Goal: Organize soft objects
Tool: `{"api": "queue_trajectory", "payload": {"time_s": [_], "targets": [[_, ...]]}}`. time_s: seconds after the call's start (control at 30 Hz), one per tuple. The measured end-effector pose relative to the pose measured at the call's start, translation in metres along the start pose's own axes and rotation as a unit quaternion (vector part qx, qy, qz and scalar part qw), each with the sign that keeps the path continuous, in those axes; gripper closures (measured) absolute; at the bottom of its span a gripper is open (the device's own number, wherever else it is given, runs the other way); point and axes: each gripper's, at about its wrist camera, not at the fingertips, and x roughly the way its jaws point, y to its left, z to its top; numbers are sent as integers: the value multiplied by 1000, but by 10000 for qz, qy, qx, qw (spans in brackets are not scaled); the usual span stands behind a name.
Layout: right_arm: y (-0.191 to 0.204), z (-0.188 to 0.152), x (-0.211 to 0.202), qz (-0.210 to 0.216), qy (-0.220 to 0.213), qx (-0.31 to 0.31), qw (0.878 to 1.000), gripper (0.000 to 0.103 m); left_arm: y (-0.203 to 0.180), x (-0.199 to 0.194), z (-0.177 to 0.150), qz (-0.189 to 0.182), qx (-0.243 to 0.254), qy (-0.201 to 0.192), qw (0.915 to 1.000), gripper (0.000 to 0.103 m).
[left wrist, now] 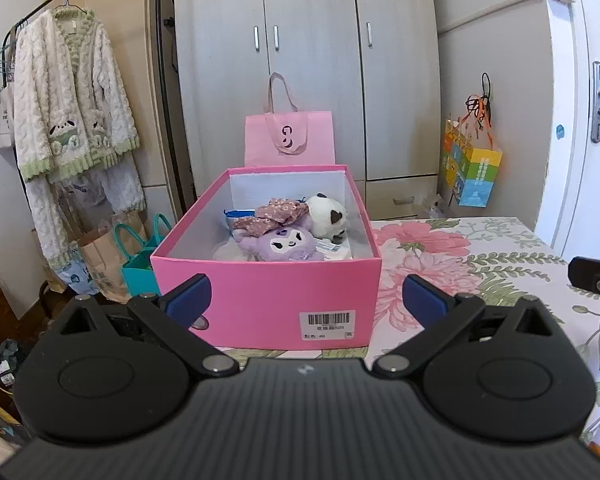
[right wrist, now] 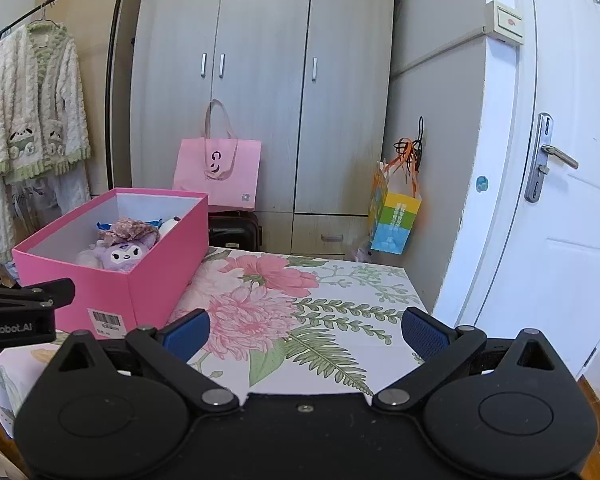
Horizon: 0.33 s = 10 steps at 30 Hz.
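Meanwhile both grippers, left [left wrist: 306, 300] and right [right wrist: 306, 334], gaped wide and empty; the box [left wrist: 260, 300] on the floral surface [right wrist: 340, 300] held plush toys [left wrist: 280, 242].

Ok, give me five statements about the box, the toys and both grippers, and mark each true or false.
1. The pink box has its lid on. False: it is open on top.
2. A purple plush lies inside the box. True.
3. The left gripper is shut on a toy. False: it is open and holds nothing.
4. The right gripper is open over the floral sheet. True.
5. The white plush lies on the sheet outside the box. False: it is in the box, behind the purple plush.
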Motion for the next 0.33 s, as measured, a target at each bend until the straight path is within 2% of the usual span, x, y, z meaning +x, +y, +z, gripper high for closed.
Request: {"api": "queue_trajectory", "payload": {"time_s": [0.33], "targets": [[-2,-2,3,25,47,21,10000,0,-1,-2,-1,12,11,-19,10000,0]]}}
